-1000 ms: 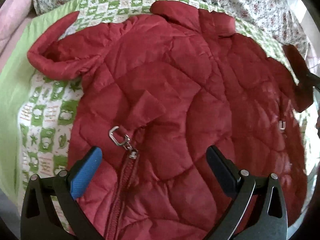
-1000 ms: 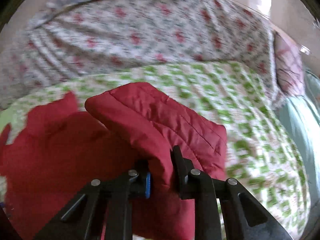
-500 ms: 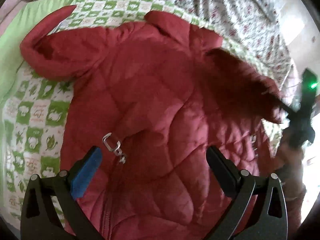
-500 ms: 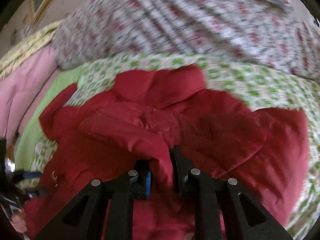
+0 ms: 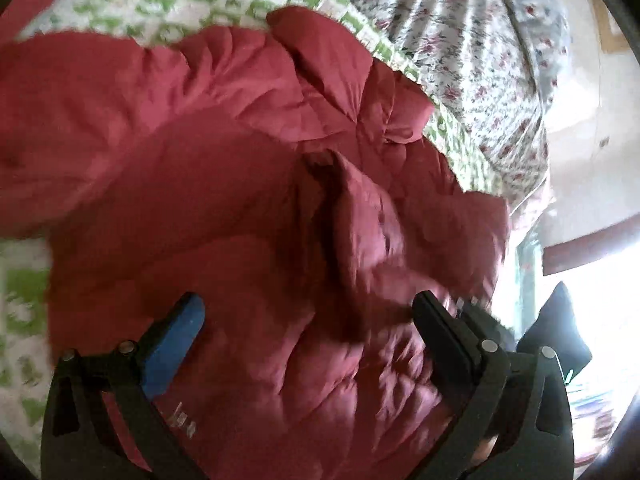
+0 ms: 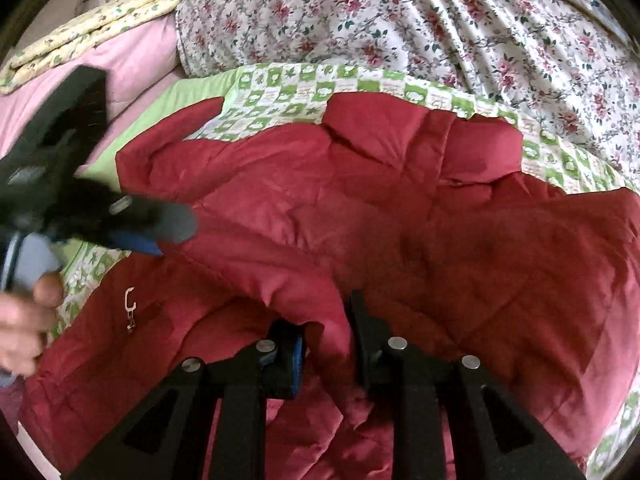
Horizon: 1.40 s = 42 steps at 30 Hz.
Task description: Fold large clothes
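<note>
A red quilted jacket (image 6: 400, 216) lies spread on a green and white checked bedspread (image 6: 312, 88); it fills the left wrist view (image 5: 240, 208) too. My right gripper (image 6: 326, 336) is shut on the end of the jacket's sleeve (image 6: 288, 276) and holds it over the jacket's body. My left gripper (image 5: 308, 312) is open and empty, just above the jacket's front. It shows blurred at the left of the right wrist view (image 6: 172, 232). A metal zip pull (image 6: 130, 308) lies on the jacket's front at lower left.
A floral duvet (image 6: 400, 12) is bunched along the far side of the bed. Pink bedding (image 6: 100, 68) and a yellow floral cover (image 6: 92, 36) lie at the far left. A bright window (image 5: 600, 320) is at the right of the left wrist view.
My right gripper has carried the sleeve leftward across the jacket and lowered it over the body. My left gripper has swung right and closer to the jacket, still open.
</note>
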{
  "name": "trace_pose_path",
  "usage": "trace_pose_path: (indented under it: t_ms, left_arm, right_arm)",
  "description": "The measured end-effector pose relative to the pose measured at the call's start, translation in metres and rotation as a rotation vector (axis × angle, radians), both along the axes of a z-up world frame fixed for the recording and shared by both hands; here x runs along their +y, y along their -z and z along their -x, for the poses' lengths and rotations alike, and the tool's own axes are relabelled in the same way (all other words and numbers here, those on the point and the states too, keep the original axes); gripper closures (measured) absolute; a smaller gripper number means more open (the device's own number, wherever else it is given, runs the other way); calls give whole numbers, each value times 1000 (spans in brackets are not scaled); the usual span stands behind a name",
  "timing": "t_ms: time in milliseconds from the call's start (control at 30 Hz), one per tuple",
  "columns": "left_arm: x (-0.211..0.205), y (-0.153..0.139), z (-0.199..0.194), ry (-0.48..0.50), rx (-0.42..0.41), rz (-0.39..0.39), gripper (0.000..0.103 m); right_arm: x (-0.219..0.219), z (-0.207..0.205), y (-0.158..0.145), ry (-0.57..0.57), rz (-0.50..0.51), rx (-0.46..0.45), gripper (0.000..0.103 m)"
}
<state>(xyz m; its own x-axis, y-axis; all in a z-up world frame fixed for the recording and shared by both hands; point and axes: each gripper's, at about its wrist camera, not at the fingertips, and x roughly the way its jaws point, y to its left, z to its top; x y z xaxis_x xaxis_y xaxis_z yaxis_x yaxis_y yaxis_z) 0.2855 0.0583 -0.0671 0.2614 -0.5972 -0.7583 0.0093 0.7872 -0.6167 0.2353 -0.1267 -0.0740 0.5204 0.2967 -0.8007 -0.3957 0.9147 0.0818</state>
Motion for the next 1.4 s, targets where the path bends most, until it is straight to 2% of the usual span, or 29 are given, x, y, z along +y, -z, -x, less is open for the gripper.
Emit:
trace_pose_path:
  t_ms: [100, 167, 233, 333, 400, 467, 533, 700, 800, 900, 967, 1067, 1167, 1233, 1300, 1367, 1400]
  left_arm:
    - [-10, 5, -15, 15, 1, 37, 1]
    - [-21, 3, -21, 49, -15, 40, 20]
    - [-33, 4, -26, 94, -9, 29, 72]
    - [-32, 1, -25, 103, -35, 8, 83]
    - [-21, -8, -22, 90, -71, -7, 87]
    - [-8, -15, -20, 72, -107, -39, 88]
    - [5, -26, -17, 56, -156, -109, 88]
    - [30, -47, -17, 51, -274, -261, 88]
    - [31, -46, -15, 67, -314, -326, 88]
    - [23, -34, -13, 84, -325, -393, 87]
    - [21, -25, -11, 88, -320, -430, 83]
    - [28, -24, -5, 50, -311, -441, 70]
    - [43, -43, 10, -32, -364, -427, 69]
    - [47, -56, 19, -48, -404, -375, 69]
    - [44, -66, 24, -36, -427, -318, 69]
    - [29, -67, 24, 20, -433, -254, 69]
    - [21, -66, 23, 41, -430, -247, 69]
  right_arm:
    - [0, -1, 1, -6, -10, 7, 78]
    - [-2, -1, 2, -4, -19, 14, 77]
    - [-2, -2, 1, -4, -27, 21, 72]
    - [-6, 1, 0, -1, -29, 39, 60]
    - [-12, 9, -4, 3, -45, 43, 53]
    - [-21, 16, -8, 14, -58, 35, 50]
    - [-32, 22, -14, 44, -61, 32, 50]
    - [-86, 20, -42, 211, -118, -38, 50]
    - [-117, 5, -48, 313, -98, -58, 45]
    - [-135, -13, -41, 348, -88, -29, 45]
    - [-139, -22, -28, 351, -55, 6, 46]
    - [-140, -28, 0, 354, -25, 92, 46]
    - [-142, -26, 14, 354, 4, 86, 46]
    - [-144, -26, 16, 361, 6, 86, 46]
    - [-146, -27, 18, 363, 9, 89, 46]
    - [-147, -26, 19, 355, 30, 86, 46]
    - [-147, -26, 19, 351, 37, 83, 46]
